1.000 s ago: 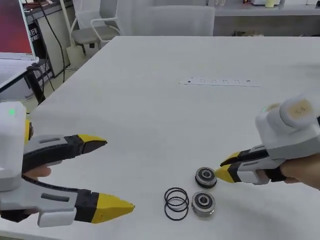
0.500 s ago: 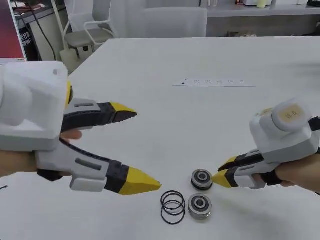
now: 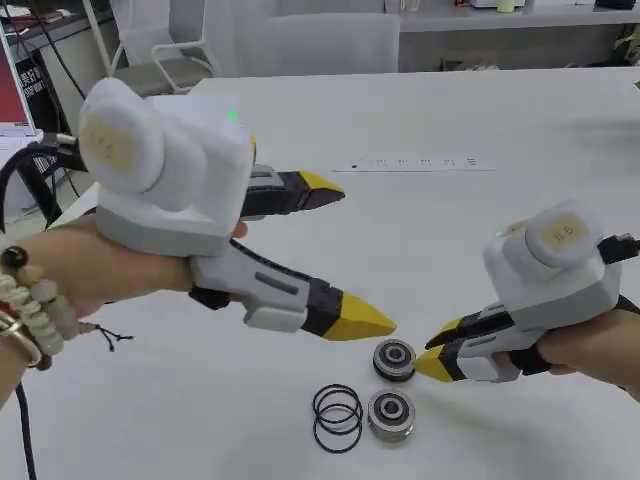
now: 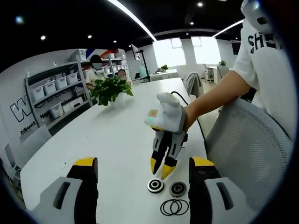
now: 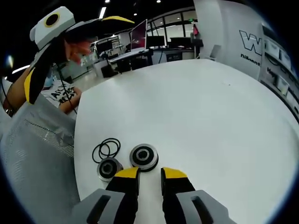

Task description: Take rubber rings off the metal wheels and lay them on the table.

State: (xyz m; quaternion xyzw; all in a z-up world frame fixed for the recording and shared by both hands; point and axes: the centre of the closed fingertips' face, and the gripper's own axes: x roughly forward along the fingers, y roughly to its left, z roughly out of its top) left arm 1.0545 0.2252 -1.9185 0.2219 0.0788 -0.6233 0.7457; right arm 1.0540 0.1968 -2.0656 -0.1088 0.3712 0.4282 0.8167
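Rubber rings (image 3: 337, 417) lay on the tabletop (image 3: 450, 230) low in the frame beside the lower wheel (image 3: 390, 414), the right claw (image 3: 428, 360), a little apart, sat just beside the upper wheel (image 3: 394, 359), and the wide-apart left claw (image 3: 365, 258) probably needed to come and hold it.

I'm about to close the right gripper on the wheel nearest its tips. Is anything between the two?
Nothing visible. Only bare table lies between the right gripper and that wheel. The other wheel and the loose rings lie to one side, and the open left gripper hangs above them.
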